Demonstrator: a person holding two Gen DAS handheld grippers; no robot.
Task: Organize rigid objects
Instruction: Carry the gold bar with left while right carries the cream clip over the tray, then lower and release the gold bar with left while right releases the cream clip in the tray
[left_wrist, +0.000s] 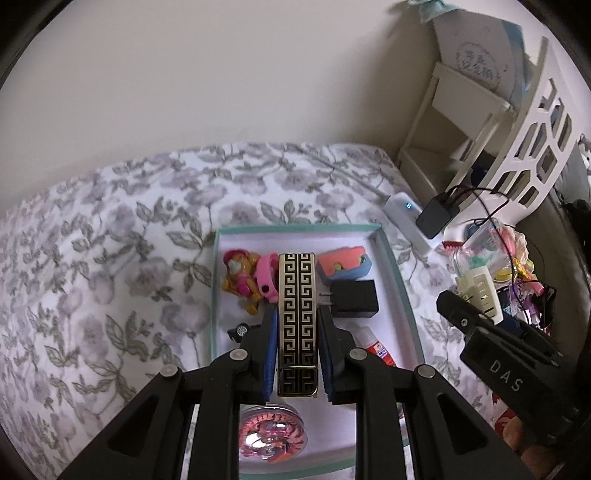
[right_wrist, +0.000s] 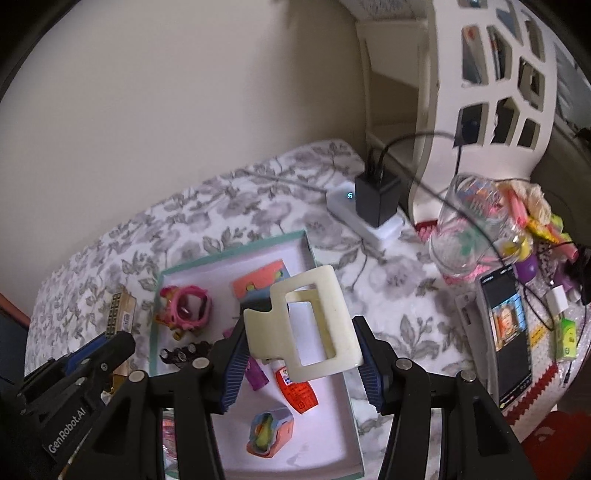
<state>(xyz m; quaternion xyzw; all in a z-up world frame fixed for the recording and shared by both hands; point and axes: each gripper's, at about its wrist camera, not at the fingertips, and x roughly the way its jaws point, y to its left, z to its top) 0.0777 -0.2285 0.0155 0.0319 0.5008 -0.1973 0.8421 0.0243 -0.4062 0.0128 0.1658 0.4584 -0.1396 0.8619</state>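
Observation:
A teal-rimmed white tray (left_wrist: 397, 273) lies on the flowered bedspread and also shows in the right wrist view (right_wrist: 236, 253). My left gripper (left_wrist: 297, 321) is shut on a long black-and-gold patterned box (left_wrist: 297, 306) held over the tray. My right gripper (right_wrist: 299, 332) is shut on a cream hair claw clip (right_wrist: 314, 325) above the tray's right side. In the tray lie a pink toy figure (left_wrist: 242, 277), a black charger (left_wrist: 356, 299), a glue stick (right_wrist: 295, 387) and an orange-blue toy (left_wrist: 341, 264). The right gripper (left_wrist: 476, 317) with the clip shows in the left wrist view.
A white power strip (right_wrist: 369, 221) with a black plug (right_wrist: 376, 199) lies beyond the tray. A clear jar (right_wrist: 476, 229), a phone (right_wrist: 506, 328) and small clutter sit at the right. A white shelf unit (left_wrist: 532, 147) stands by the wall.

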